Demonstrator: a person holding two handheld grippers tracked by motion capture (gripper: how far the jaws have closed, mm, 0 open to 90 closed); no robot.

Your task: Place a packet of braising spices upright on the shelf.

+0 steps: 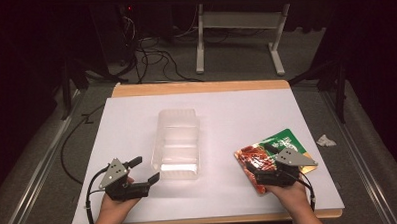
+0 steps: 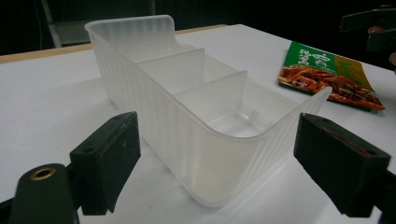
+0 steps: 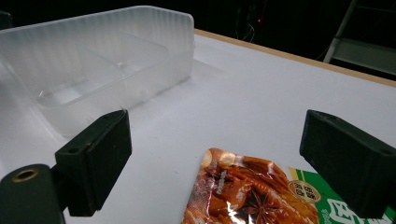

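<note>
At the left of the white table (image 1: 139, 204), the left gripper (image 1: 141, 171) hangs with its jaws spread wide and nothing between them, aimed at the near end of a clear plastic tray (image 1: 177, 142). In the left gripper view the tray (image 2: 201, 116) stands just ahead, its rounded near end between the lines of the two jaws but not touched by either, and its three compartments are bare. The tray's long axis runs away from the person, toward the far edge of the table.

To the right, a flat snack packet (image 1: 270, 154), red-brown at one end and green at the other, lies on the table well apart from the tray. The right gripper (image 1: 268, 162) hovers directly over the packet, its jaws also open and holding nothing; in the right gripper view the packet (image 3: 252, 196) lies below and between the jaws, its red end pointing toward the tray (image 3: 102, 65), which sits off to that view's upper left.

The right hand is plainly the nearer one to the packet, so a pick-up would likely fall to it, with the tray waiting across the bare stretch of table to its left.
</note>
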